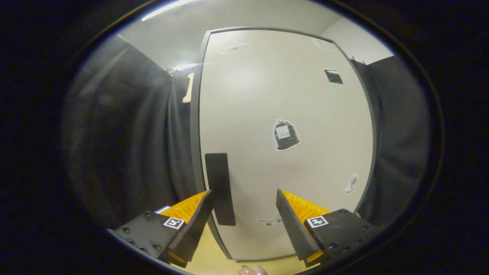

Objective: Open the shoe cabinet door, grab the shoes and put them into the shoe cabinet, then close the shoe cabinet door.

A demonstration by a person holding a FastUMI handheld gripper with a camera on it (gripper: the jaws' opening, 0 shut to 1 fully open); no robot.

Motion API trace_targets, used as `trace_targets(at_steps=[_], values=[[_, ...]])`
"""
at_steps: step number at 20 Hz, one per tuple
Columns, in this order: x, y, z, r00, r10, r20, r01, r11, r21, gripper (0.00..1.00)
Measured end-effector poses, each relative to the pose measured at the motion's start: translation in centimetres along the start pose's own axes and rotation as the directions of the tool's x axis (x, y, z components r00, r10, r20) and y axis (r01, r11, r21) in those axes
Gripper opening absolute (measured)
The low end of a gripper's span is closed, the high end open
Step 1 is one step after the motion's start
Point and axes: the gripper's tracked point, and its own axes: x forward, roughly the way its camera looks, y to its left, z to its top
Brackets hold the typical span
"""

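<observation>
Light comes from a ceiling strip lamp (pixel 168 8) above, which throws a soft glare patch on the pale cabinet door (pixel 282 114). The dark cloth walls (pixel 126 145) sit dim and hazy, smeared toward the left. Fisheye bending bows the door's edges. The gripper (pixel 244 217) with its parted fingers looks sharp.

A staged recording booth, not a home. Black cloth walls (pixel 126 133) flank a lone pale shoe cabinet door (pixel 282 114) under a ceiling strip light (pixel 168 8).
</observation>
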Motion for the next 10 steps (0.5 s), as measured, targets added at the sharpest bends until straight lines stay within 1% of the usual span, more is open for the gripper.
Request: trace_targets(at_steps=[2, 4, 7, 10], values=[[-1.5, -2.7, 0.8, 1.000, -0.021, 0.012, 0.021, 0.999, 0.026, 0.99], [-3.2, -6.5, 1.1, 0.999, -0.046, 0.020, 0.045, 0.998, 0.032, 0.99], [-4.8, -13.6, 0.2, 0.998, -0.063, 0.023, 0.062, 0.997, 0.040, 0.99], [-6.2, -21.9, -1.0, 0.999, -0.047, 0.017, 0.046, 0.998, 0.040, 0.99]])
